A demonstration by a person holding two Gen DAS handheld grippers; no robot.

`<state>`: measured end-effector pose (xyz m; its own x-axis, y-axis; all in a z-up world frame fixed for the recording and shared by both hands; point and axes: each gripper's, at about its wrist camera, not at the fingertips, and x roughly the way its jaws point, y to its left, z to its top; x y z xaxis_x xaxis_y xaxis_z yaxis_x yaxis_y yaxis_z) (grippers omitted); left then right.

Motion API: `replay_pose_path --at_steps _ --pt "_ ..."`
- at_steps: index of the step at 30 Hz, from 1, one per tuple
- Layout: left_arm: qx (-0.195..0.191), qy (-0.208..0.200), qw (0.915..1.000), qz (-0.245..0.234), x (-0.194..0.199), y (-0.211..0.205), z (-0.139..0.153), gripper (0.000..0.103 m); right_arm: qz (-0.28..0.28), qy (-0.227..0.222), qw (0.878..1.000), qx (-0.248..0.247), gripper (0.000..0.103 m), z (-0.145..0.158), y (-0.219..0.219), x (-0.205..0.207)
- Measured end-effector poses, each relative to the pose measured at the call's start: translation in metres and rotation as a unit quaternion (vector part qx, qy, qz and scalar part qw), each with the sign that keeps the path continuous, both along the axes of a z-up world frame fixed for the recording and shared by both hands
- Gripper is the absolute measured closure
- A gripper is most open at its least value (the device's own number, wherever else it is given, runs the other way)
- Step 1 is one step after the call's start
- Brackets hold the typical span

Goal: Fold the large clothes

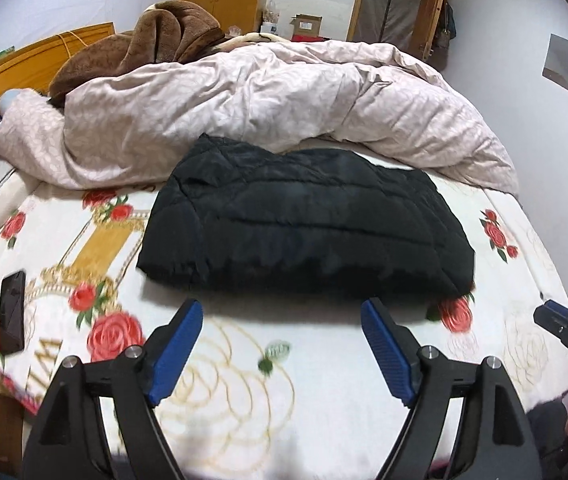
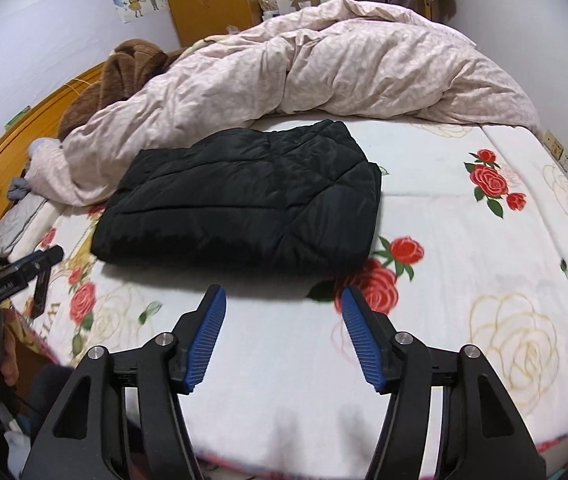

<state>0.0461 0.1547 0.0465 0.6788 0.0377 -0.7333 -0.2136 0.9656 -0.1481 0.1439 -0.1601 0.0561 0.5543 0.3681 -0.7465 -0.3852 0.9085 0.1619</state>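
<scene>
A black quilted jacket [image 1: 304, 220] lies folded into a compact rectangle on the rose-print bed sheet [image 1: 243, 360]; it also shows in the right wrist view [image 2: 243, 200]. My left gripper [image 1: 281, 310] is open and empty, a little in front of the jacket's near edge. My right gripper [image 2: 284, 296] is open and empty, just in front of the jacket's near right corner. The right gripper also shows at the right edge of the left wrist view [image 1: 564, 328], and the left gripper at the left edge of the right wrist view [image 2: 23, 272].
A rumpled pink duvet [image 1: 267, 108] lies heaped behind the jacket, with a brown blanket [image 1: 155, 40] beyond it. A black phone-like object [image 1: 12, 312] lies on the sheet at left. A wooden headboard [image 1: 23, 56] runs along the left.
</scene>
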Motion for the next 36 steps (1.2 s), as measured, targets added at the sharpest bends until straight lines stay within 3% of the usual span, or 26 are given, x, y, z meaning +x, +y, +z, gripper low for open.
replay_pose_path --at_steps 7,13,20,36 --pt "0.001 -0.001 1.0 0.006 -0.051 -0.021 0.008 0.018 0.008 -0.028 1.0 0.003 0.042 0.021 -0.007 -0.051" --pt "0.01 -0.001 0.9998 0.016 -0.074 -0.026 0.015 0.011 0.013 -0.042 0.999 -0.01 0.042 0.026 -0.005 -0.072" --pt "0.022 -0.002 0.9991 0.036 -0.075 -0.019 0.015 0.011 0.018 -0.041 0.999 -0.032 0.042 0.019 0.005 -0.075" --pt "0.002 0.0 0.9992 0.039 -0.066 -0.014 0.004 0.011 0.027 -0.024 0.998 -0.042 0.042 0.01 0.018 -0.064"
